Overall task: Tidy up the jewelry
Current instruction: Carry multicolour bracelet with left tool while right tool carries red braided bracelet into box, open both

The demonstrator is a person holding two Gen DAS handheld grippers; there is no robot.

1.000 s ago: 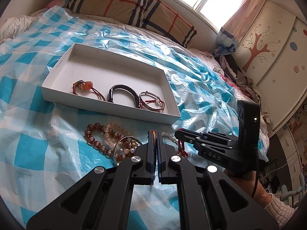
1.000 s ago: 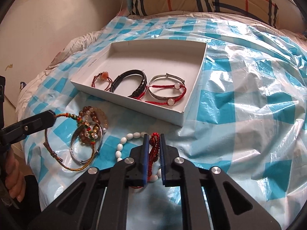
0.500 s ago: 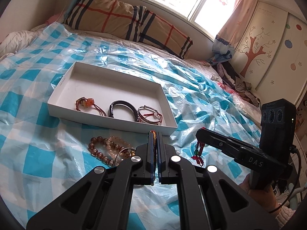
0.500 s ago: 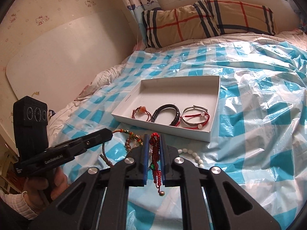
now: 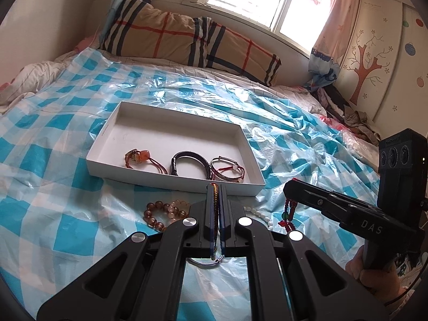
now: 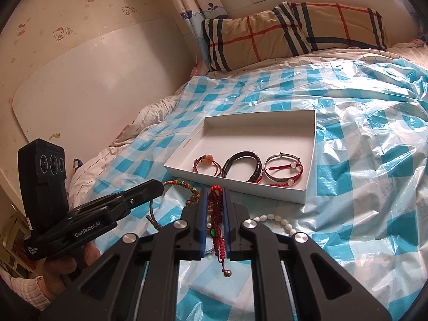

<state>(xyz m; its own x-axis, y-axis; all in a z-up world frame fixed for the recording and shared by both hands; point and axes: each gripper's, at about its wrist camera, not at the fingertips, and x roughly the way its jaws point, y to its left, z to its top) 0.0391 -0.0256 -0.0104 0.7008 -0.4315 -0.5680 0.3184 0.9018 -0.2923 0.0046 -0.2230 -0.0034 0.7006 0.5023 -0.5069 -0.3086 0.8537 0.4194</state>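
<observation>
My left gripper (image 5: 217,187) is shut on a braided multicoloured cord bracelet (image 6: 187,187), held above the bed. My right gripper (image 6: 215,191) is shut on a red knotted cord bracelet (image 6: 216,214), which dangles with a small bell at its end. Just beyond both stands a white box tray (image 5: 174,182). It holds an orange-stone bracelet (image 5: 139,156), a black leather bracelet (image 5: 191,160) and a silver bangle with red cord (image 5: 227,168). A brown bead bracelet (image 5: 160,214) and a white bead string (image 6: 272,219) lie on the sheet below the grippers.
A blue-and-white checked plastic sheet (image 5: 53,187) covers the bed. A plaid pillow (image 5: 187,40) lies at the head under the window. A painted wardrobe (image 5: 388,53) and a clothes pile (image 5: 347,112) stand to the right. A white board (image 6: 93,93) leans on the left wall.
Both grippers have risen from the sheet with their bracelets. The red bracelet now hangs free instead of lying on the bed, and both views have tilted up toward the pillow and window.
</observation>
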